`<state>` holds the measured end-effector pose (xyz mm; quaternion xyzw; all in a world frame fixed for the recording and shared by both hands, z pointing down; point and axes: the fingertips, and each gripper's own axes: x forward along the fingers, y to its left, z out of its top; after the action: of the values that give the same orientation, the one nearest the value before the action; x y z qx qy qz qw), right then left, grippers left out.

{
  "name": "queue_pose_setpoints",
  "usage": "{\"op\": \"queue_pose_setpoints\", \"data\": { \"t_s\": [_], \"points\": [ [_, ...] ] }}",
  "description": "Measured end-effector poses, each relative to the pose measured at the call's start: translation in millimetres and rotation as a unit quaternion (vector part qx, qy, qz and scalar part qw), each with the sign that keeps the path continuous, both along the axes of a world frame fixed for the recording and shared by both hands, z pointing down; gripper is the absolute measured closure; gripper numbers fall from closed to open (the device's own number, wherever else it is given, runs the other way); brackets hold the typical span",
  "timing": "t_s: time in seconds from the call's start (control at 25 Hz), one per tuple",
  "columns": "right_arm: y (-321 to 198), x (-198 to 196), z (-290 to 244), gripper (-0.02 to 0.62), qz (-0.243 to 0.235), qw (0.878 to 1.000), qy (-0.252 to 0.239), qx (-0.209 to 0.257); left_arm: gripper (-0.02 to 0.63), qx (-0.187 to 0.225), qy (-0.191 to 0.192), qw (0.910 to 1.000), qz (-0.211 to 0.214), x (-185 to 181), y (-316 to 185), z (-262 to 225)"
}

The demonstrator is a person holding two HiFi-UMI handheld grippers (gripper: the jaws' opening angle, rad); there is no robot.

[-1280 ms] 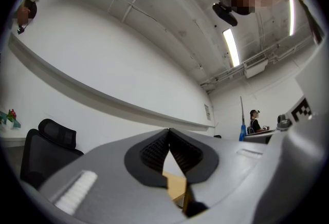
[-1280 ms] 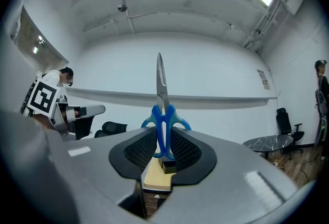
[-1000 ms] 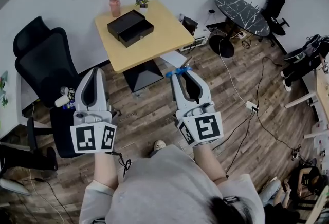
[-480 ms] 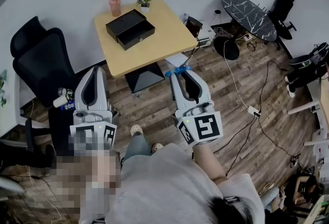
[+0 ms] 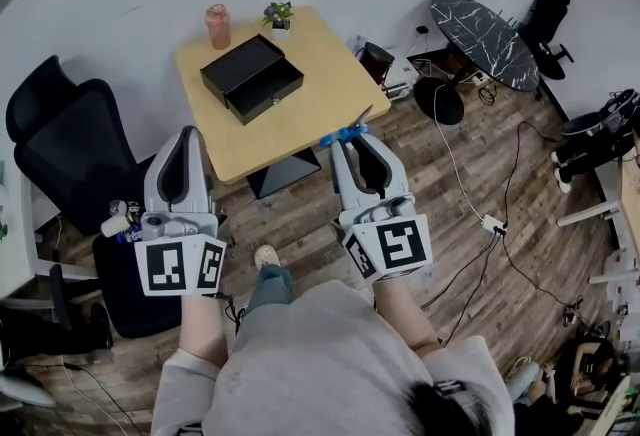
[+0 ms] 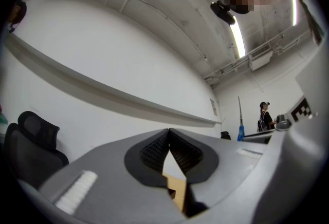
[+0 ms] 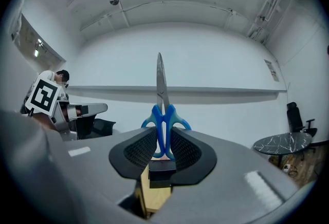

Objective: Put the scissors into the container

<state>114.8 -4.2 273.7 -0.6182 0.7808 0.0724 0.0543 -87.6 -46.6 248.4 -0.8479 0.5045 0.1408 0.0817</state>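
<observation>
Wooden table (image 5: 318,74) lies ahead of both claws, black container (image 5: 251,76) on it well beyond the tips, left gripper (image 6: 168,133) pinched together on nothing, right gripper (image 7: 163,138) clamping the blue-handled scissors (image 7: 161,89), blades pointing straight out.

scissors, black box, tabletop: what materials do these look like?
Blue-handled scissors: the handles look like glossy moulded plastic. The blades are bright grey and reflective, likely steel.
Black rectangular box: matte black with crisp edges. It could be coated card, wood or plastic; unclear from this distance.
Square tabletop: pale yellowish, even and low in sheen, probably wood or laminate.
</observation>
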Motion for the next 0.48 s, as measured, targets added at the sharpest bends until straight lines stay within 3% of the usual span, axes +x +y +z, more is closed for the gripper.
{"op": "queue_pose_setpoints", "data": {
  "t_s": [0.48],
  "points": [
    [-108,-17,-8,0.511,0.028,1.000,-0.005,0.005,0.548,0.004,-0.003,0.9999,0.014,-21,-119,-7]
  ]
}}
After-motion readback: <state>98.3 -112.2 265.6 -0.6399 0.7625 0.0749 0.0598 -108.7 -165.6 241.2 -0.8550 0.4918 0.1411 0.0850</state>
